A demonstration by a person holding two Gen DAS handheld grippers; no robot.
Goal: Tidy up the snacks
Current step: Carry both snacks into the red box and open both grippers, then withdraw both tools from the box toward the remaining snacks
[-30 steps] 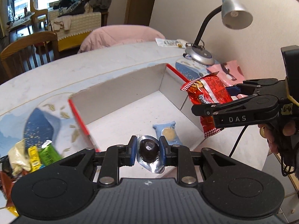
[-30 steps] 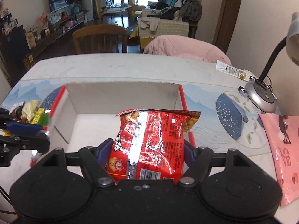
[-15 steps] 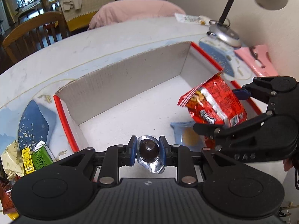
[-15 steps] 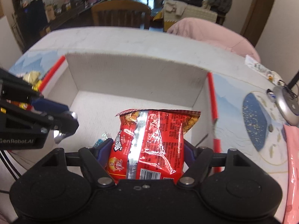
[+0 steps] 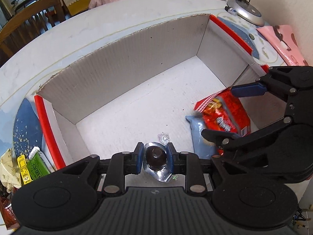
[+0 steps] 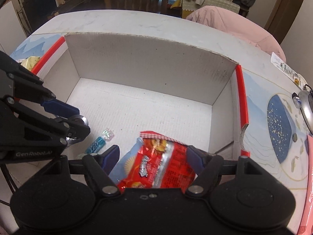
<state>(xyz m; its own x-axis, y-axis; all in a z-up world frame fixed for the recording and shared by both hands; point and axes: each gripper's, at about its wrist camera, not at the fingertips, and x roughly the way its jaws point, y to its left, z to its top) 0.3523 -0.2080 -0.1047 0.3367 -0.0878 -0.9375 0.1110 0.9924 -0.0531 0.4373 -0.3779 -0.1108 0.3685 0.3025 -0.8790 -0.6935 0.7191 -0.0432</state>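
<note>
red snack bag (image 5: 225, 115) lies in the near right corner of the cardboard box (image 5: 121, 62), partly over a pale blue packet (image 5: 197, 131); most of the white floor beyond is bare. the left gripper (image 5: 154, 155) is clenched on a foil-wrapped chocolate (image 5: 155, 156) above the near edge.

from the right wrist, the right gripper (image 6: 153, 156) appears released, fingers spread either side of the bag (image 6: 162, 162), whose long axis points toward the far wall. only this view shows a blue candy (image 6: 96, 144) on the floor.
</note>
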